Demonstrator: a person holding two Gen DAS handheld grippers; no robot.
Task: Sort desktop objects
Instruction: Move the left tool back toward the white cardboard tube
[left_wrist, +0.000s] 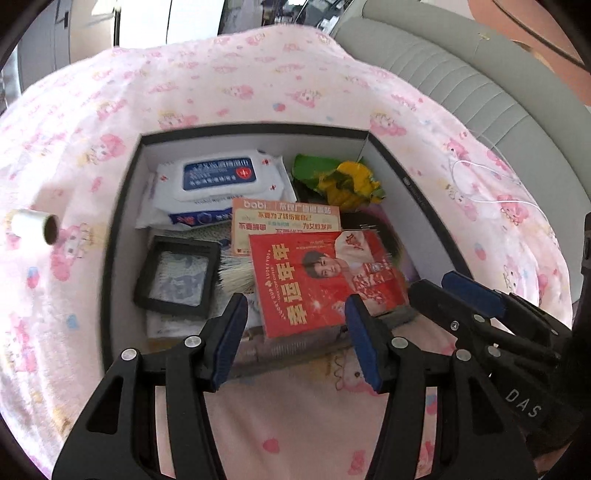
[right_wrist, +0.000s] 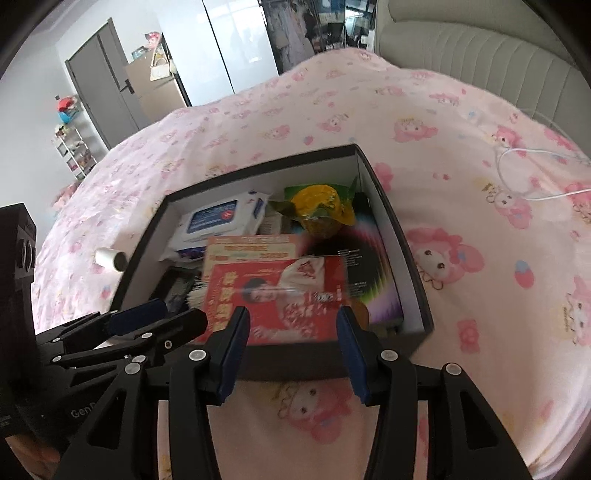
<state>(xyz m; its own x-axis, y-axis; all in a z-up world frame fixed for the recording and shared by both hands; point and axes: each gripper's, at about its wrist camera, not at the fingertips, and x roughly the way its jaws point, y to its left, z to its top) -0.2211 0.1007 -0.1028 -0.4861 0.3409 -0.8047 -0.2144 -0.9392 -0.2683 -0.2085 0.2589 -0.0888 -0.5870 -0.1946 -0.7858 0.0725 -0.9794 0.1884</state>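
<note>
Box: black-walled cardboard box with white lining (left_wrist: 413, 173) sits on your pink cartoon-print bedsheet (left_wrist: 221, 92), packed.
Writing: red glossy card (left_wrist: 325, 280) reads "LUCKY CUP", topmost, near the front wall; orange card (left_wrist: 284, 218) behind it reads "babi".
Wipes: white soft pack with blue label (left_wrist: 221, 177), back left corner.
Left gripper (left_wrist: 295, 332): your blue-padded fingers stand apart, nothing between, over the box's front edge.
Right gripper (right_wrist: 291, 343): same, parted and empty; "DAS" printed on its body in the left view.
Left view only: black square frame (left_wrist: 177, 277).
Right view only: dark rainbow-printed booklet (right_wrist: 373, 266), grey door (right_wrist: 99, 81).
Outside box: white paper roll on cardboard core (left_wrist: 33, 225), left on the sheet.
</note>
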